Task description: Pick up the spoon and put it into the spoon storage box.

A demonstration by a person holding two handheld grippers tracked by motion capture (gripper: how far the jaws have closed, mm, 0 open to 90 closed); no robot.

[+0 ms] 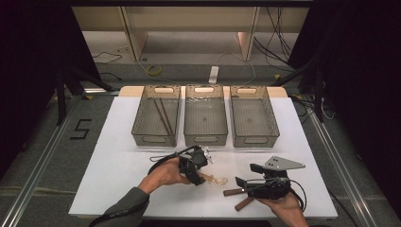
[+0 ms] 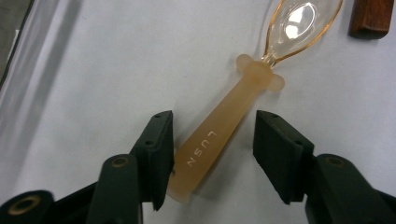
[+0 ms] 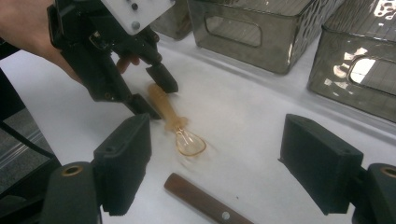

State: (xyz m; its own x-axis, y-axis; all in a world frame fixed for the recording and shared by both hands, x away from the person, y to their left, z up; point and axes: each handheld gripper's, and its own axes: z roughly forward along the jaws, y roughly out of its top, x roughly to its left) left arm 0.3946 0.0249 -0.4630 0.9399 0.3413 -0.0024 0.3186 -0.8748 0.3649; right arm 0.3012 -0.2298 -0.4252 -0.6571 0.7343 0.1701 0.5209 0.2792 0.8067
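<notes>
An amber see-through spoon [image 1: 215,179] lies flat on the white tabletop [image 1: 118,165]. Its frosted handle [image 2: 219,135] runs between the jaws of my left gripper [image 1: 200,178], and its clear bowl [image 2: 299,23] points away from them. The left pad [image 2: 159,149] sits against the handle's edge, while the right pad [image 2: 278,154] stands well off it, so the gripper is open. From the right gripper view the left gripper [image 3: 156,95] reaches down over the spoon [image 3: 180,128]. My right gripper [image 1: 247,174] rests to the right of the spoon, open [image 3: 215,158] with nothing in it.
Three grey bins stand in a row at the back: left [image 1: 156,139] with dark sticks [image 1: 163,116] inside, middle [image 1: 205,140], right [image 1: 255,140]. Two brown wooden-handled pieces [image 1: 233,192] [image 1: 244,204] lie by the right gripper, near the front edge.
</notes>
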